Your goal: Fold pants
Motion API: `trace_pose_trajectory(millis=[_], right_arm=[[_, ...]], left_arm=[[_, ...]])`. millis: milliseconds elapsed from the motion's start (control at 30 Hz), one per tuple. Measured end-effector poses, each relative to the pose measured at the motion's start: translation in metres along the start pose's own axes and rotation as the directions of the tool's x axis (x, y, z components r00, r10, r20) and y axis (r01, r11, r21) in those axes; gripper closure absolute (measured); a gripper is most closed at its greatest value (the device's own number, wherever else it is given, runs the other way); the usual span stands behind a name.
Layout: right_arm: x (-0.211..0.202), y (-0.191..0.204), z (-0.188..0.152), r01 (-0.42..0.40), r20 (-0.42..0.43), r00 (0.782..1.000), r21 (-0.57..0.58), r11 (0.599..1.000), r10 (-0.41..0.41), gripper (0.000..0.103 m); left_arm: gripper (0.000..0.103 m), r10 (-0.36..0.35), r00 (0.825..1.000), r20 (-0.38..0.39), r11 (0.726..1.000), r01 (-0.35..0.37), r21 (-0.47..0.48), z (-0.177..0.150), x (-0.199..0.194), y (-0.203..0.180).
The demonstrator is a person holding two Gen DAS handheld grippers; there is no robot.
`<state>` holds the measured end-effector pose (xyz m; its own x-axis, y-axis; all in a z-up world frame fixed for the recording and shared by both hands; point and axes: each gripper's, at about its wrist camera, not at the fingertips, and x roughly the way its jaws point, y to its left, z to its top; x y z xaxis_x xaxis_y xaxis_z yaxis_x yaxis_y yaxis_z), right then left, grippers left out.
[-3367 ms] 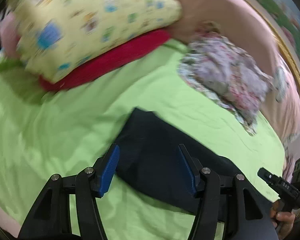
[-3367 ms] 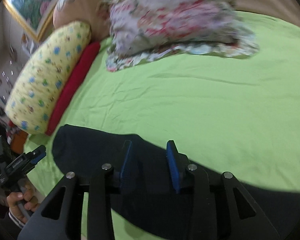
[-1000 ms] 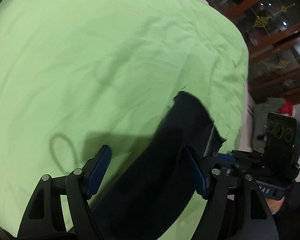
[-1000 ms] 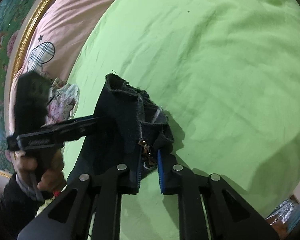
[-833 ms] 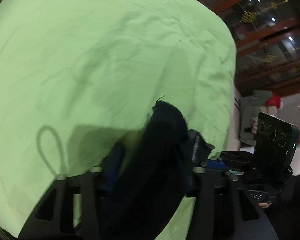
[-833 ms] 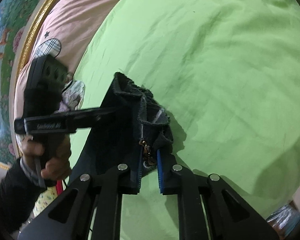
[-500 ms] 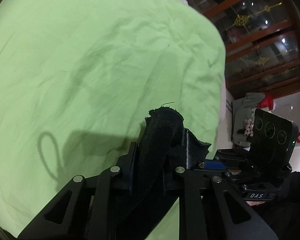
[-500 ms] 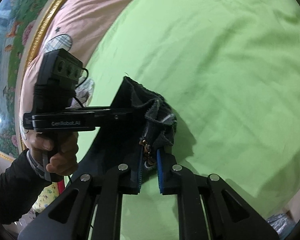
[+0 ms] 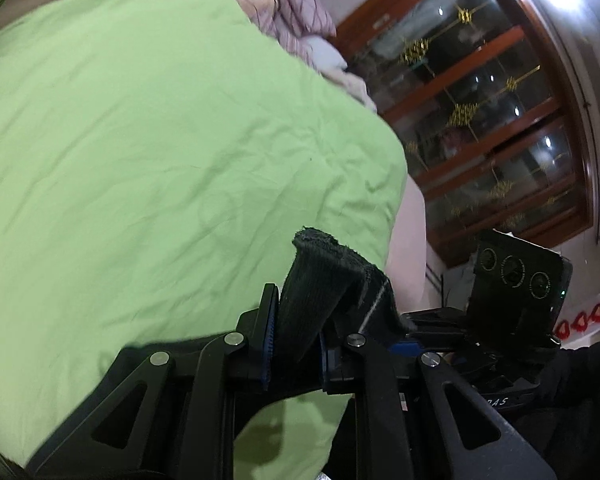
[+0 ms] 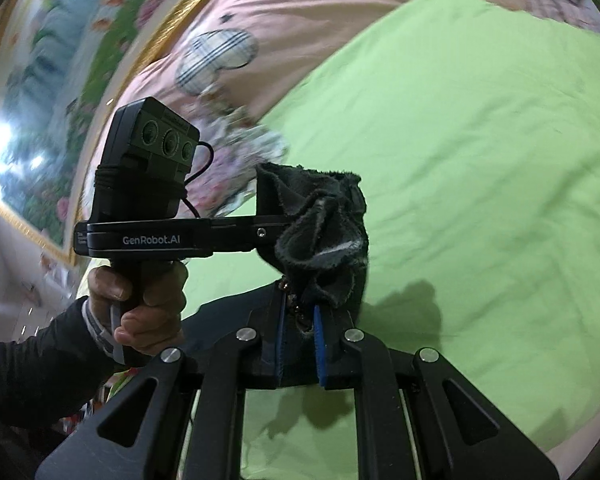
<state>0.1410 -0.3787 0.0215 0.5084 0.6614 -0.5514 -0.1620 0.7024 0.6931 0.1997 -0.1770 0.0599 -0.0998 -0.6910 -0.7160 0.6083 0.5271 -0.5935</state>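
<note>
A green sheet [image 9: 148, 152] spreads ahead of and below both claws, rumpled, with a pink quilt [image 10: 300, 12] beyond its far edge. A framed painting [image 10: 52, 64] stands past the left claw in the right wrist view; a wooden glass-fronted cabinet [image 9: 488, 120] stands to the right of the left claw in its own view.

The dark pants [image 10: 320, 224] are lifted off the sheet, bunched between the two claws, which are side by side and nearly touching. The left claw [image 9: 296, 336] is pinching one frayed edge of the pants. The right claw [image 10: 298, 340] is pinching another bunch by the zipper [image 10: 294, 304], with folds rising above its tips.
</note>
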Motion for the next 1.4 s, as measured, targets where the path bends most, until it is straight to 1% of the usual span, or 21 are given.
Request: trace_pose_trajectory(millis=[100, 233, 333, 400, 533, 667, 767, 900, 933, 1033, 1100, 1133, 1167, 1233, 1300, 1400], right_arm=[[0.008, 0.021, -0.006, -0.043, -0.039, 0.998, -0.057, 0.997, 0.041, 0.09], [0.026, 0.042, -0.012, -0.089, -0.1, 0.992, -0.108, 0.99, 0.078, 0.09], [0.035, 0.048, -0.019, -0.116, -0.143, 0.985, -0.129, 0.985, 0.098, 0.09], [0.046, 0.052, -0.022, -0.128, -0.171, 0.98, -0.14, 0.982, 0.103, 0.09], [0.072, 0.056, -0.03, -0.137, -0.242, 0.966, -0.167, 0.976, 0.094, 0.09], [0.094, 0.055, -0.036, -0.141, -0.302, 0.95, -0.188, 0.972, 0.079, 0.09], [0.112, 0.055, -0.042, -0.145, -0.352, 0.933, -0.195, 0.97, 0.069, 0.09], [0.13, 0.055, -0.05, -0.143, -0.405, 0.913, -0.213, 0.967, 0.046, 0.089], [0.134, 0.055, -0.052, -0.145, -0.42, 0.906, -0.213, 0.966, 0.044, 0.087], [0.146, 0.055, -0.055, -0.14, -0.454, 0.891, -0.217, 0.966, 0.027, 0.085], [0.153, 0.055, -0.058, -0.133, -0.476, 0.88, -0.225, 0.965, 0.01, 0.077], [0.158, 0.055, -0.061, -0.125, -0.492, 0.871, -0.236, 0.964, -0.008, 0.07], [0.162, 0.055, -0.063, -0.122, -0.501, 0.865, -0.242, 0.962, -0.017, 0.068], [0.168, 0.057, -0.068, -0.114, -0.513, 0.858, -0.26, 0.959, -0.037, 0.068], [0.17, 0.06, -0.069, -0.11, -0.516, 0.855, -0.275, 0.955, -0.05, 0.068], [0.168, 0.069, -0.066, -0.129, -0.514, 0.857, -0.268, 0.955, -0.029, 0.066]], left_arm=[[0.088, 0.006, 0.999, 0.05, 1.0, -0.005, -0.024, -0.017, -0.03, 0.007], [0.089, 0.027, 0.994, 0.108, 0.997, -0.018, -0.081, -0.04, -0.052, 0.016], [0.089, 0.048, 0.99, 0.131, 0.992, -0.032, -0.119, -0.054, -0.058, 0.025], [0.09, 0.059, 0.988, 0.141, 0.987, -0.037, -0.154, -0.06, -0.053, 0.031], [0.09, 0.106, 0.984, 0.143, 0.971, -0.071, -0.227, -0.08, -0.048, 0.052], [0.09, 0.13, 0.98, 0.148, 0.944, -0.076, -0.322, -0.101, -0.045, 0.075], [0.09, 0.15, 0.979, 0.138, 0.924, -0.09, -0.371, -0.115, -0.038, 0.088], [0.089, 0.16, 0.978, 0.133, 0.901, -0.09, -0.424, -0.13, -0.031, 0.102], [0.089, 0.163, 0.978, 0.13, 0.896, -0.092, -0.435, -0.134, -0.03, 0.104], [0.089, 0.178, 0.976, 0.125, 0.877, -0.099, -0.47, -0.148, -0.027, 0.112], [0.089, 0.188, 0.974, 0.128, 0.862, -0.101, -0.497, -0.157, -0.026, 0.115], [0.089, 0.199, 0.971, 0.133, 0.854, -0.106, -0.509, -0.163, -0.027, 0.117], [0.089, 0.205, 0.969, 0.137, 0.849, -0.106, -0.518, -0.161, -0.028, 0.116], [0.089, 0.22, 0.963, 0.153, 0.835, -0.105, -0.54, -0.169, -0.032, 0.116], [0.089, 0.246, 0.951, 0.186, 0.82, -0.102, -0.563, -0.179, -0.042, 0.114], [0.086, 0.279, 0.932, 0.23, 0.796, -0.091, -0.598, -0.194, -0.056, 0.112]])
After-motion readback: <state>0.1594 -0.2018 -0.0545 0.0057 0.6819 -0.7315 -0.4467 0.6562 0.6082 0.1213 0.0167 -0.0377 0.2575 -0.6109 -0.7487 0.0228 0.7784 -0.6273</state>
